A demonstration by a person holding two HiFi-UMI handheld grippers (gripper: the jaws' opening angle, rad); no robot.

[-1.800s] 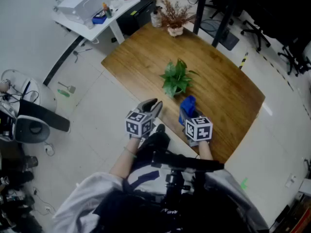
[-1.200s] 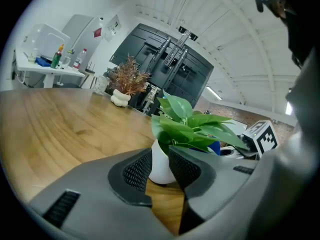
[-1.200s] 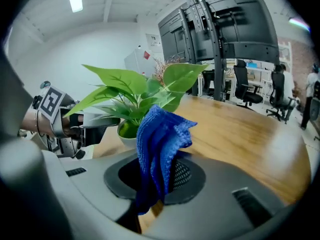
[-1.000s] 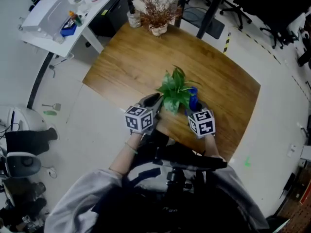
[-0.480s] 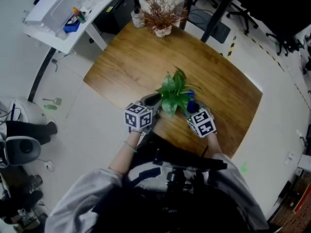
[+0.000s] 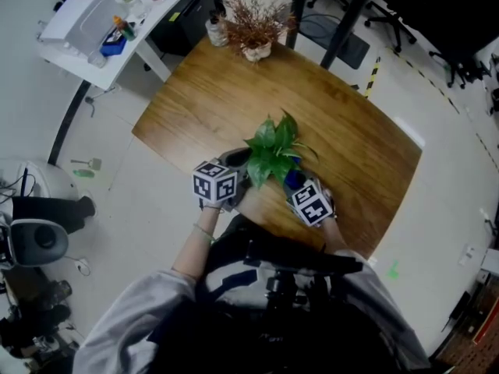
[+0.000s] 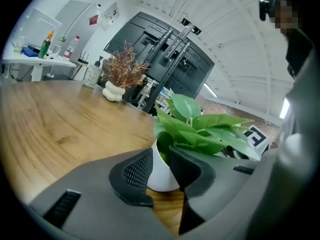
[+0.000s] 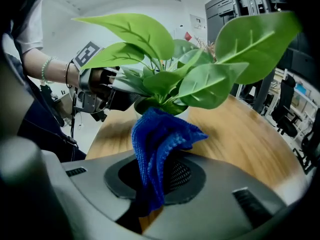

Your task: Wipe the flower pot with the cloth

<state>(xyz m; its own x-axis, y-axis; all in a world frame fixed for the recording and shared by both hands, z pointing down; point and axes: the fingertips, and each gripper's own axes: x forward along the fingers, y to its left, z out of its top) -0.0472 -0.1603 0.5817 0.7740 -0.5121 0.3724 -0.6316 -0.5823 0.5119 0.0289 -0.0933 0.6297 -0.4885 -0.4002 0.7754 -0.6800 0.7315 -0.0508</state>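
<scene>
White side table (image 6: 115, 44) with bottles and a box stood off at far left, clear of the work. On the wooden table (image 6: 204, 92), a vase of dried sprigs (image 6: 254, 23) sat at the far edge, well apart from the action. Left gripper (image 7: 160, 158) was at the near edge, its jaws drawn to a narrow gap with the white wall of the flower pot (image 7: 162, 178) showing in it. I judged it clamped on the pot's rim, most likely to steady the pot against the push of wiping. Pot stood upright on the wood near the table's front edge, between the two grippers. Green leaves (image 6: 273, 148) spread wide over it and hid the pot in the head view. Blue cloth (image 8: 159, 134) was bunched and standing up out of the right gripper (image 8: 161, 176), whose jaws were clenched on its lower folds. The free end was pressed against the pot's side just below the foliage, covering most of it from that view. The approach was low and under the leaves, probably to reach the wall without crushing them. Wiping judged under way or just starting; the far side of the pot could not be seen.
</scene>
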